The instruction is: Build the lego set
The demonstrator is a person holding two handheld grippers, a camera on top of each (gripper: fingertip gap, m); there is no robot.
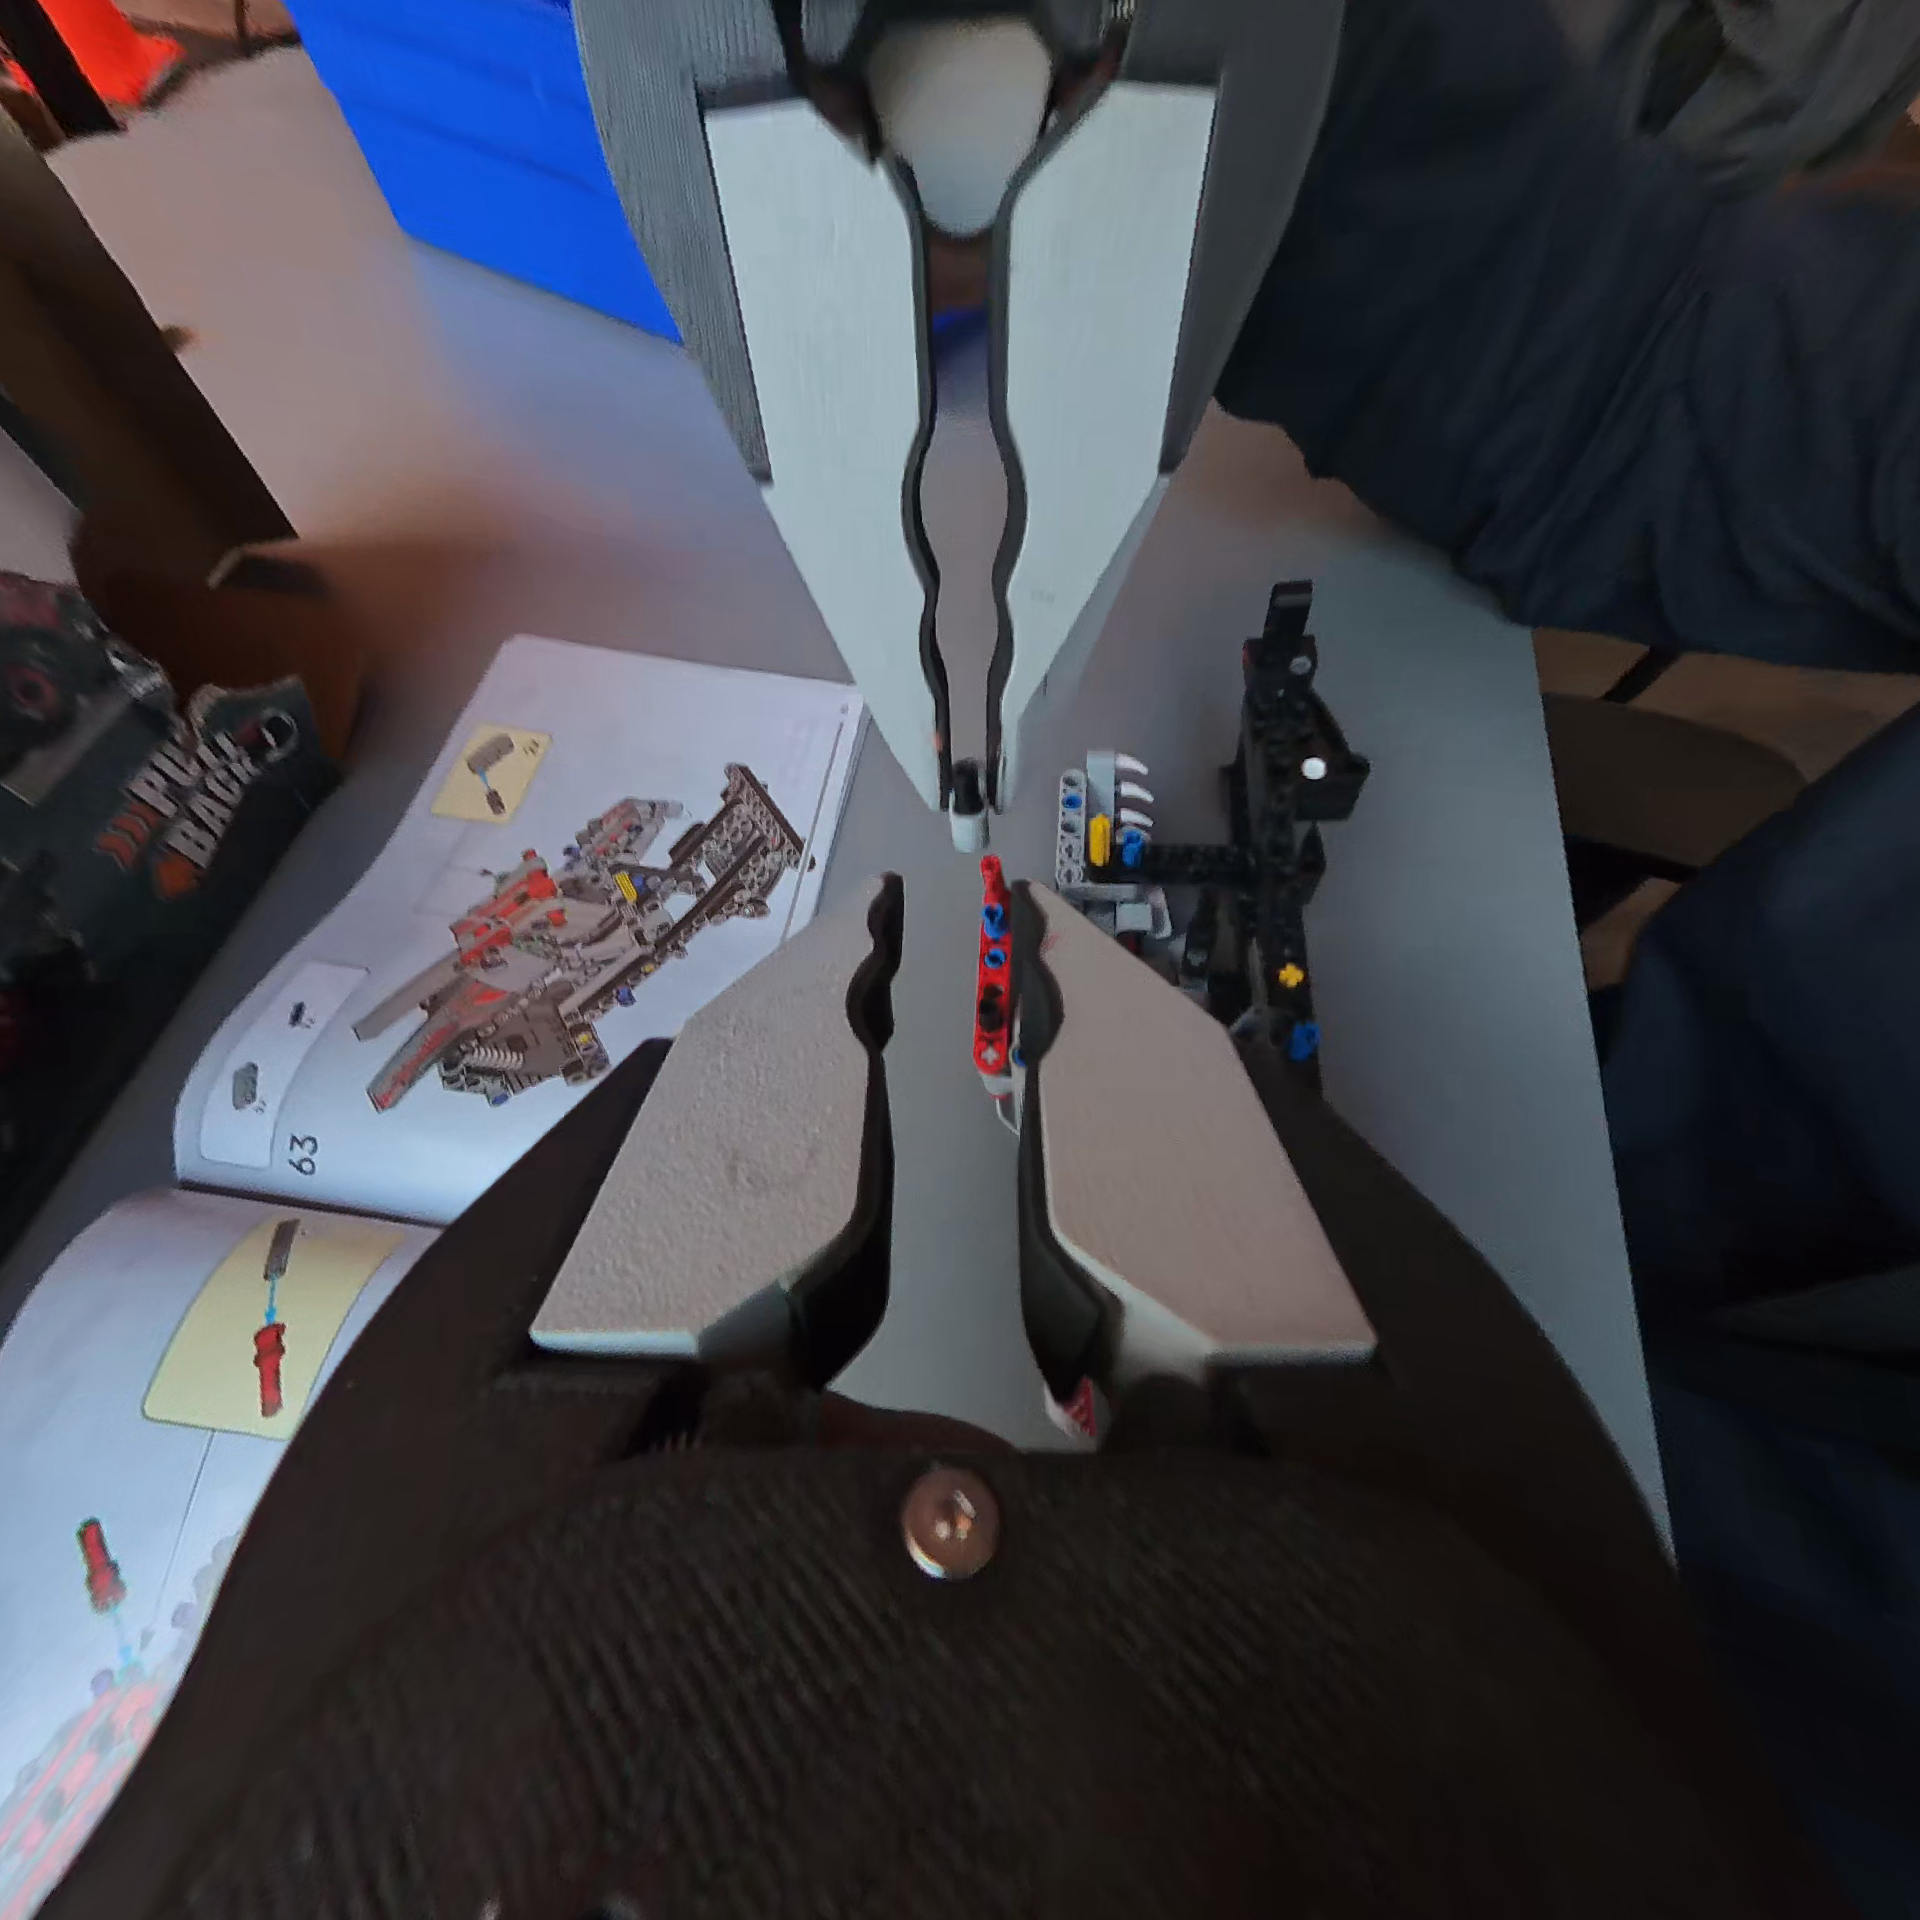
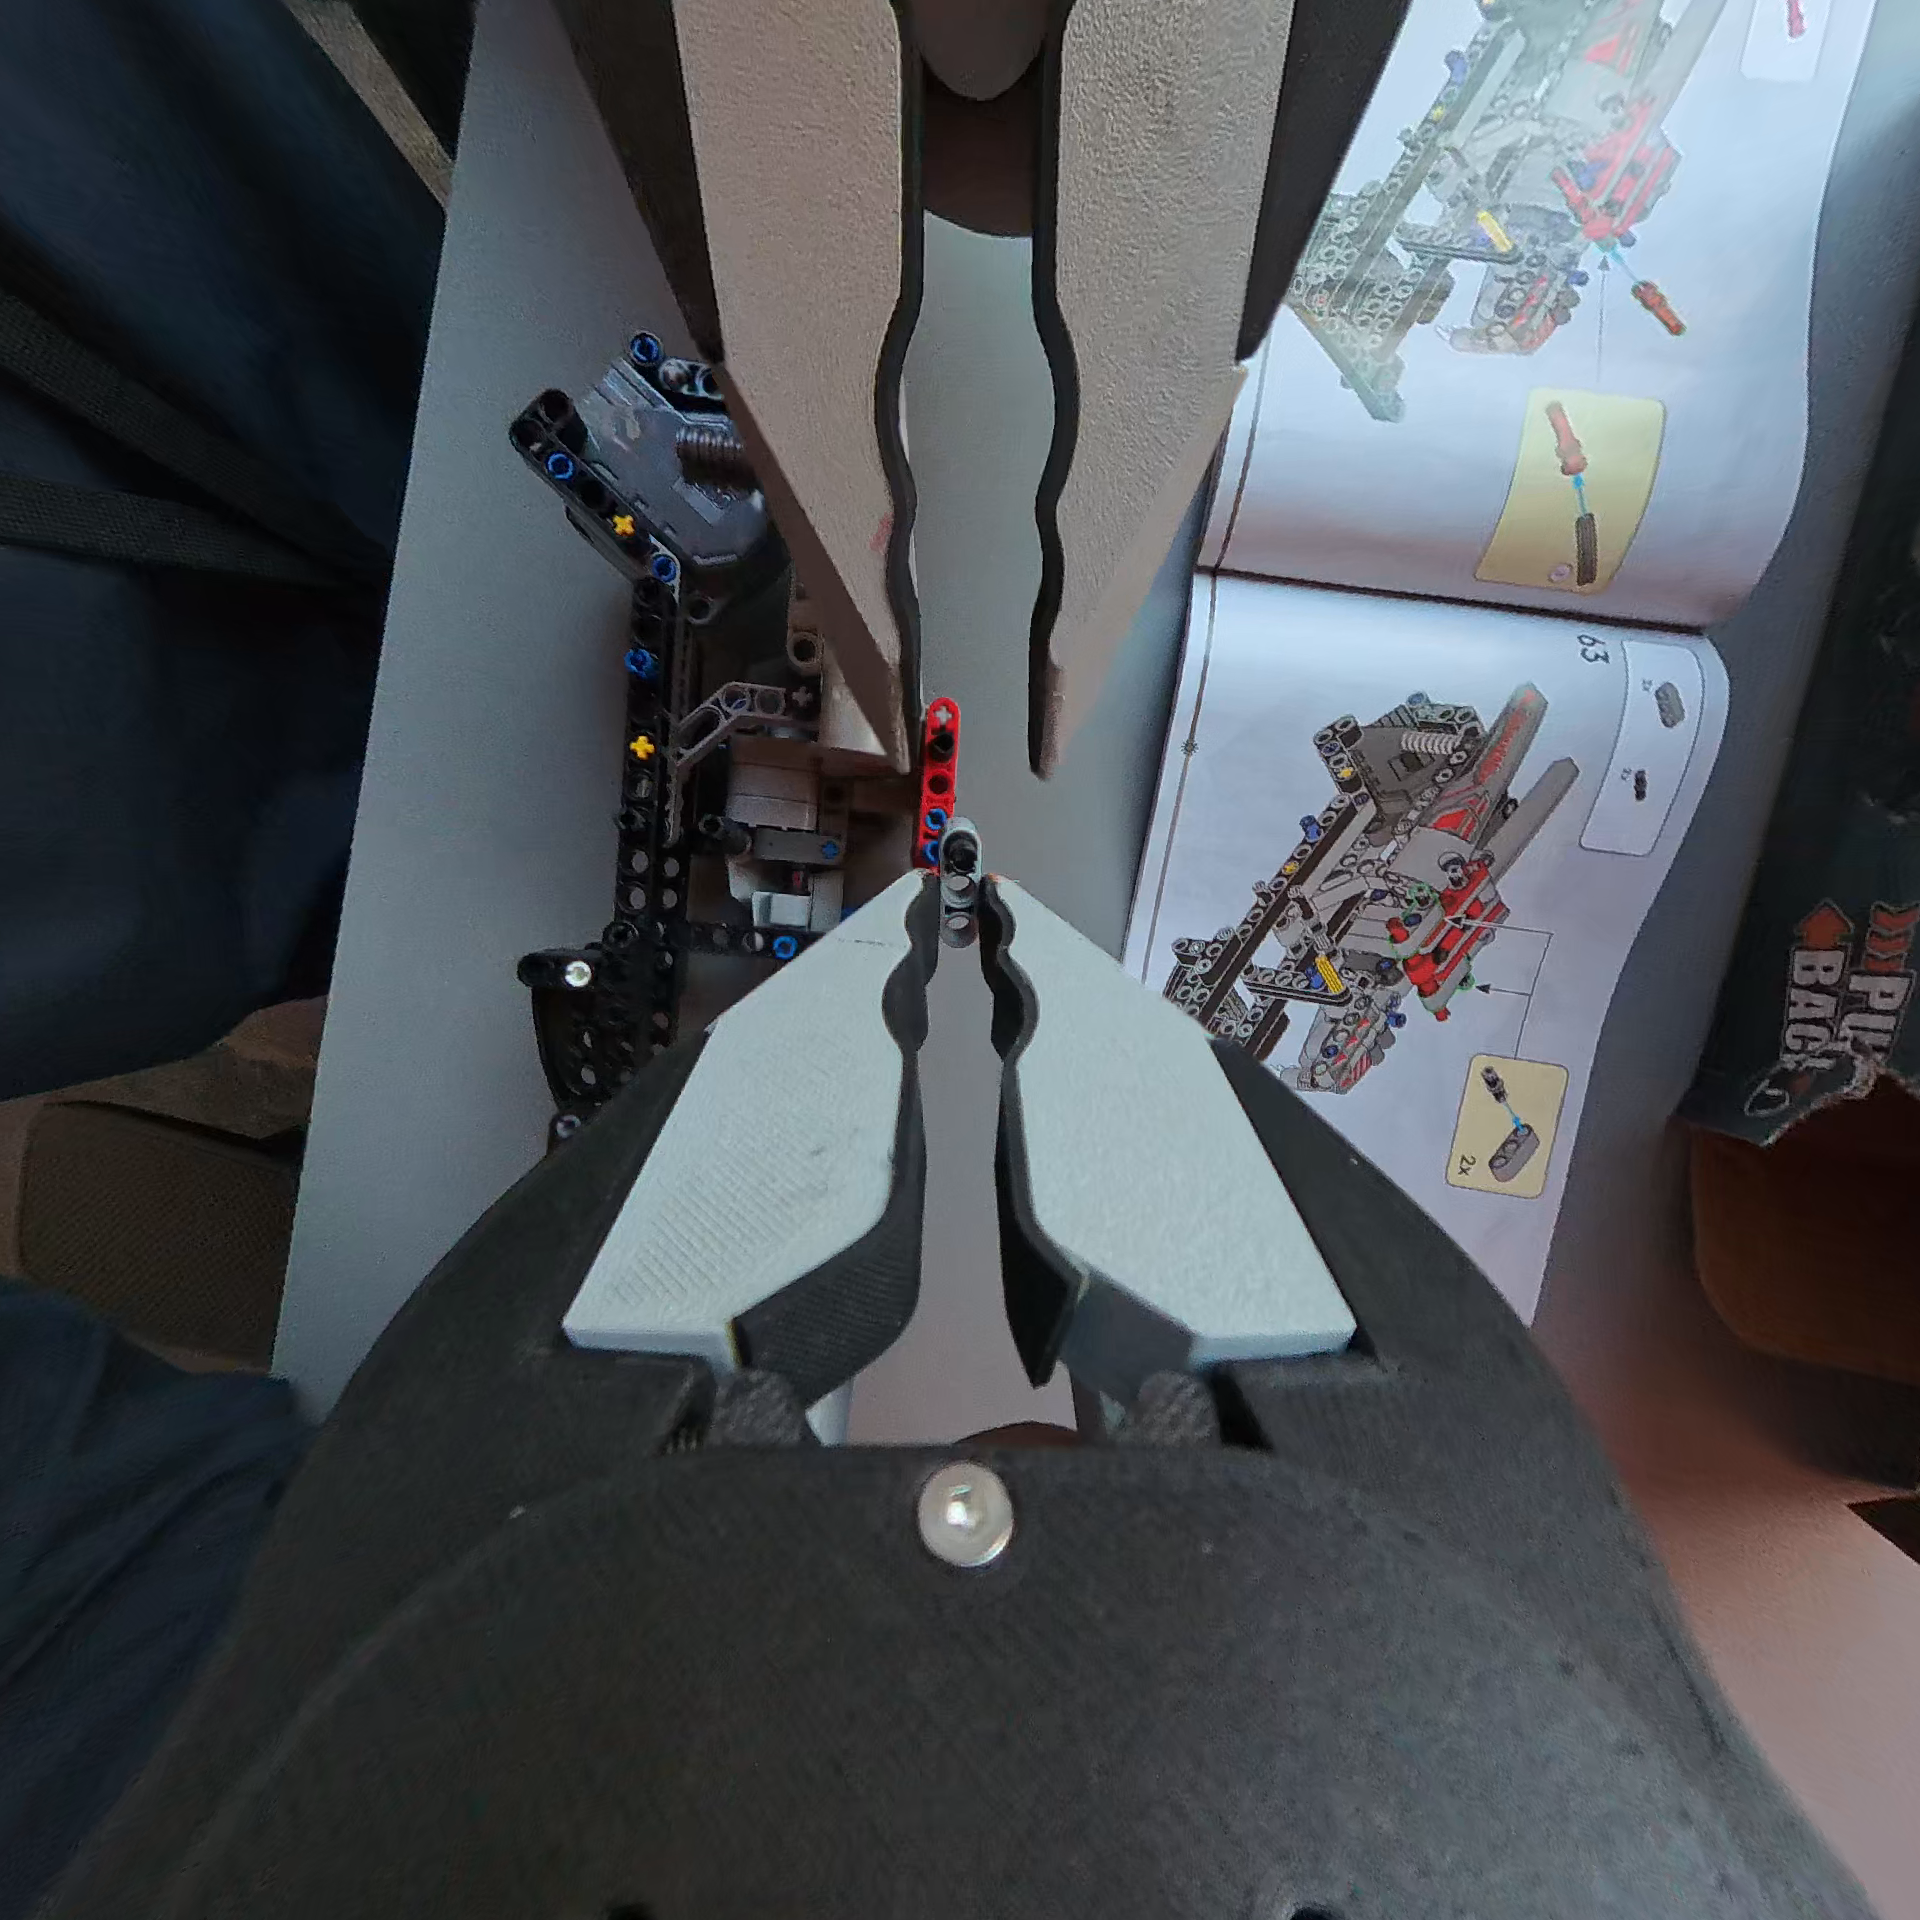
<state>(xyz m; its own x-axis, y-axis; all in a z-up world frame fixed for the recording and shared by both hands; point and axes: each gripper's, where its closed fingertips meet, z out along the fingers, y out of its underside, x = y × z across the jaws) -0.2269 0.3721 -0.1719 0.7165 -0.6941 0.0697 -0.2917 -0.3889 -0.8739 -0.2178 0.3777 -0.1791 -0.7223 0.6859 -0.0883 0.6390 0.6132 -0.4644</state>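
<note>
My right gripper [image 2: 961,894] is shut on a small grey connector with a black pin [image 2: 960,878]. It also shows in the left wrist view [image 1: 971,800], pointing toward my left gripper with the grey connector [image 1: 968,826] at its tips. My left gripper [image 1: 956,899] is open. A red beam with blue pins [image 1: 992,977] lies inside the gap, against its right finger [image 1: 1039,997]; the other finger stands clear of it. In the right wrist view the red beam [image 2: 940,779] sits just beyond the connector. The black and grey partial model [image 1: 1268,831] [image 2: 655,779] lies on the table beside both grippers.
An open instruction booklet [image 1: 520,935] [image 2: 1455,831] lies on the grey table [image 1: 468,436]. A dark set box [image 1: 125,810] [image 2: 1829,997] sits beyond it. A blue bin [image 1: 488,135] stands at the back. A person in dark clothing [image 1: 1558,312] is close to the table edge. The tips of both grippers are at nearly the same place.
</note>
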